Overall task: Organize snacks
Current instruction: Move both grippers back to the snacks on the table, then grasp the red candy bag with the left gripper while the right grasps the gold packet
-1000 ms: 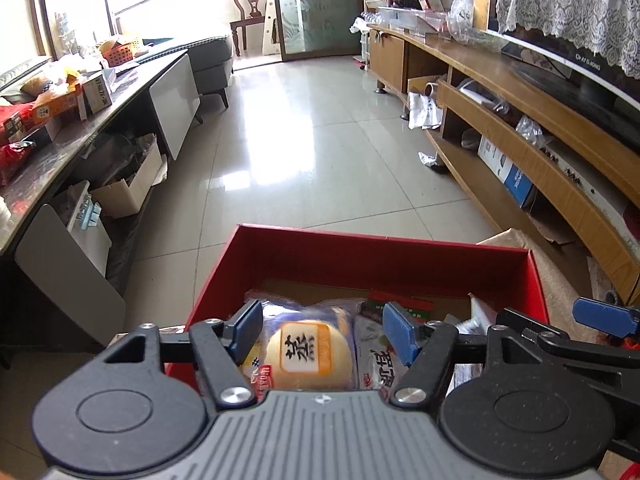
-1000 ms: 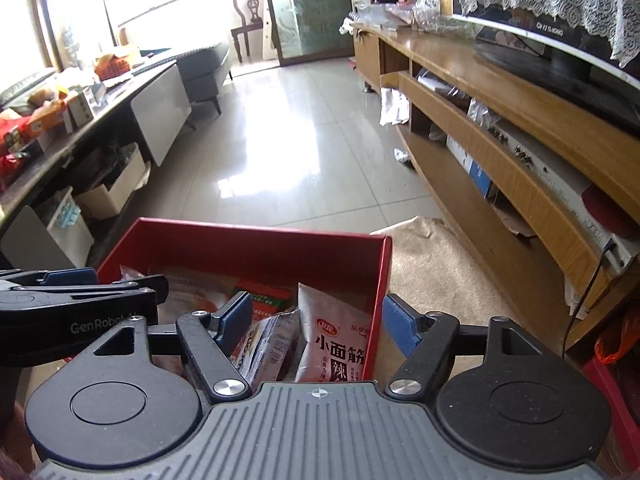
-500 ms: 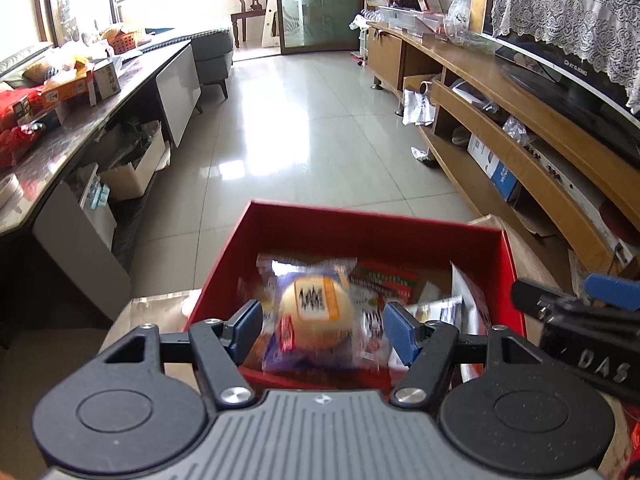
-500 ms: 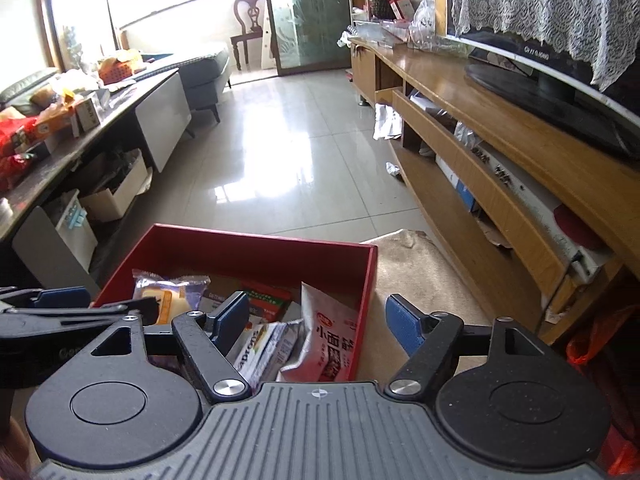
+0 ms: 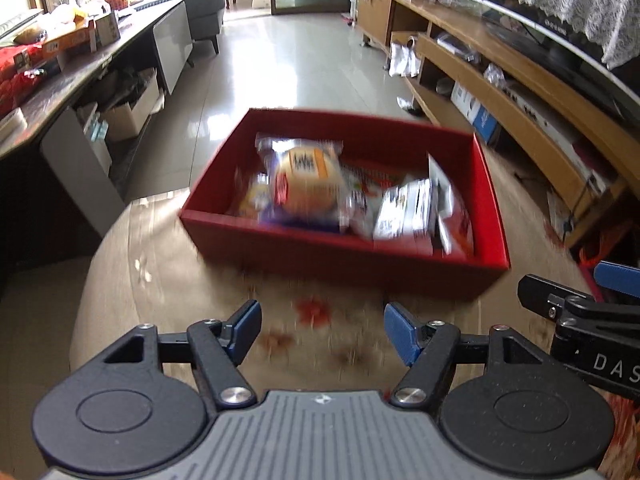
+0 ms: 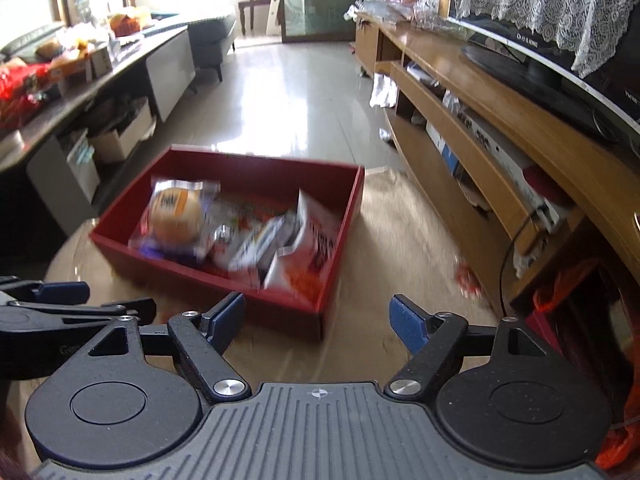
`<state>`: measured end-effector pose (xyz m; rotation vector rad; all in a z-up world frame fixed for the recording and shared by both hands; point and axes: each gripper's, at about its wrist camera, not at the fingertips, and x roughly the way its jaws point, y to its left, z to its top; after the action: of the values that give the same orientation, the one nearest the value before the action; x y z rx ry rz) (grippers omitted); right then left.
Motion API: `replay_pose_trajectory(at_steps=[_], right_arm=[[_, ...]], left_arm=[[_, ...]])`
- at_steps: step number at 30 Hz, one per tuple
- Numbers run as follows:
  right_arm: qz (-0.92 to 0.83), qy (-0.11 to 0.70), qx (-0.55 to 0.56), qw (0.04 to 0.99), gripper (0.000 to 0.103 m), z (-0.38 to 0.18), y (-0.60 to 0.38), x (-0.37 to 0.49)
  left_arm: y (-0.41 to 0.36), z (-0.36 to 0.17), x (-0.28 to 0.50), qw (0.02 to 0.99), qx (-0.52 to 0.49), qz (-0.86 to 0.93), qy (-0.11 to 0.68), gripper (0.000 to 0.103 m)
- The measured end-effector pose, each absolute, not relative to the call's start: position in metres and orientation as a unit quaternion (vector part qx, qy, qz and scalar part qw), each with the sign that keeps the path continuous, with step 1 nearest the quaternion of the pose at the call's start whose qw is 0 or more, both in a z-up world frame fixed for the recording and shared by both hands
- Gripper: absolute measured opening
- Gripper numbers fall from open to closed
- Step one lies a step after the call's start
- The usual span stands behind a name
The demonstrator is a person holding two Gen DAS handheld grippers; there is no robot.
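Note:
A red box [image 5: 332,246] sits on a round table with a tan patterned cloth [image 5: 160,280]; it also shows in the right wrist view [image 6: 224,280]. Inside lie a wrapped round bun [image 5: 306,176], also in the right wrist view [image 6: 176,212], and several snack packets [image 5: 408,212], among them a red and white pouch [image 6: 316,240]. My left gripper [image 5: 322,332] is open and empty, above the cloth in front of the box. My right gripper [image 6: 318,320] is open and empty at the box's near right corner.
A long wooden TV cabinet [image 6: 500,132] runs along the right. A dark counter with snack boxes [image 5: 60,60] runs along the left. A tiled floor [image 5: 296,64] lies beyond the table. A small red item [image 6: 466,276] lies on the cloth at right.
Both grippers have pulled back from the box and risen. The wrapped bun, between the left fingers a second ago, now lies in the box.

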<state>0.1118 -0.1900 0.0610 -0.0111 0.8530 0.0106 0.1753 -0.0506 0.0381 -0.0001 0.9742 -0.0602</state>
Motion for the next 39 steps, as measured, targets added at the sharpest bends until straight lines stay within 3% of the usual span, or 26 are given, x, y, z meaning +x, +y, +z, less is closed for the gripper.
replay_pose_trajectory(at_steps=[15,31,39], right_arm=[[0.019,0.436,-0.001,0.9,0.085,0.053,-0.192,0.081],[0.029,0.452,-0.027,0.891,0.085,0.043,-0.186,0.076],[0.03,0.461,-0.034,0.886,0.084,0.038,-0.183,0.078]], left_arm=[[-0.07,-0.026,0.145,0.833,-0.026,-0.043,0.551,0.065],[-0.059,-0.043,0.142,0.823,-0.056,-0.022,0.564,0.063],[-0.065,-0.039,0.139,0.825,-0.047,-0.027,0.562,0.054]])
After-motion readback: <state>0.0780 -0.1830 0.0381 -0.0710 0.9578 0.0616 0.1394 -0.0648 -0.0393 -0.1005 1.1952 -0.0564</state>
